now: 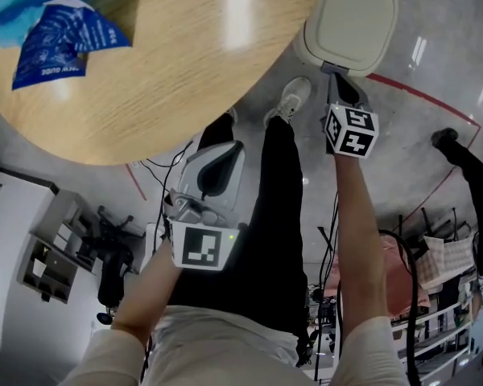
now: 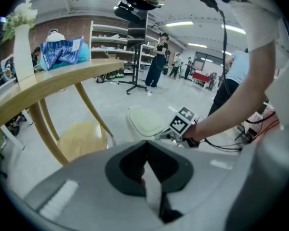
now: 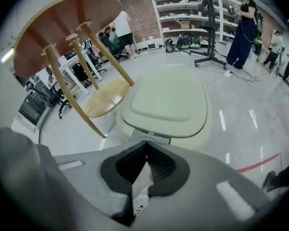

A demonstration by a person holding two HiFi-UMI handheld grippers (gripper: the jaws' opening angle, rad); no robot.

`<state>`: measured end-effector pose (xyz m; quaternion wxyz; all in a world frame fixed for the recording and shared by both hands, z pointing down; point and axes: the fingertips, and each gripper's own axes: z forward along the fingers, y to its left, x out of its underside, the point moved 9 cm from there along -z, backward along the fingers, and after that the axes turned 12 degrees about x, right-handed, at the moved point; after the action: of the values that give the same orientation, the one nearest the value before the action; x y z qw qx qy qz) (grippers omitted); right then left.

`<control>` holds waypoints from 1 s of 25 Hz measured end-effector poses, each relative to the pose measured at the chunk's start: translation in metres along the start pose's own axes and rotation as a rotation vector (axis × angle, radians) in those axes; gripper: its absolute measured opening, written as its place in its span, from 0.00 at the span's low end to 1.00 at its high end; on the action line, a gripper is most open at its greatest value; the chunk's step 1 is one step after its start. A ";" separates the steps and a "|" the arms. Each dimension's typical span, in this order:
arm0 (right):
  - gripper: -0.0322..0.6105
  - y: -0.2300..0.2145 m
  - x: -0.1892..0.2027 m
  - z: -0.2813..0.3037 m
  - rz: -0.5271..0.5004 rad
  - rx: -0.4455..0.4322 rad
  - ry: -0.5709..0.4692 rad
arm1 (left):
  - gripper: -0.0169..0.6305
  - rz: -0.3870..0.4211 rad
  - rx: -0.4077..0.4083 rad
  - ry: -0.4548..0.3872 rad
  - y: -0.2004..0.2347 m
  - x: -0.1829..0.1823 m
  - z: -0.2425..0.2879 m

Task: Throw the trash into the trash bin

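Note:
A cream trash bin (image 1: pixel 350 22) with its lid down stands on the floor beside a round wooden table (image 1: pixel 169 63). Blue plastic bags (image 1: pixel 52 30) lie on the table top, far from both grippers. My right gripper (image 1: pixel 336 75) points down at the near edge of the bin lid (image 3: pixel 166 100), jaws shut and empty; whether it touches the bin I cannot tell. My left gripper (image 1: pixel 224 155) hangs lower and nearer to me, shut with nothing in it. From the left gripper view I see the bin (image 2: pixel 147 121), the right gripper (image 2: pixel 166 134) at it, and the bags (image 2: pixel 62 52).
My legs in black trousers and a pale shoe (image 1: pixel 294 99) stand between the grippers and the bin. A wooden stool (image 3: pixel 103 97) sits under the table. A white vase (image 2: pixel 21 47) stands on the table. Red tape (image 1: pixel 419 95) marks the floor; people and shelves are behind.

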<state>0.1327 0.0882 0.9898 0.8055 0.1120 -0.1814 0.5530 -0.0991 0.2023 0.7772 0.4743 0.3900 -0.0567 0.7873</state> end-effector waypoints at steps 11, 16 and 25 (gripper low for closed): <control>0.05 0.001 -0.002 0.000 0.055 0.020 0.019 | 0.04 -0.004 0.013 -0.015 -0.006 0.006 0.000; 0.05 -0.002 -0.007 -0.004 0.096 -0.002 0.021 | 0.04 -0.010 0.007 -0.020 -0.007 0.007 -0.004; 0.05 -0.006 -0.020 -0.032 0.084 -0.009 -0.001 | 0.04 -0.021 0.010 -0.048 -0.014 -0.009 -0.014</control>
<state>0.1375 0.0814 0.9522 0.7818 0.1010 -0.1890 0.5855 -0.0940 0.2102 0.7577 0.4792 0.4117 -0.0603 0.7728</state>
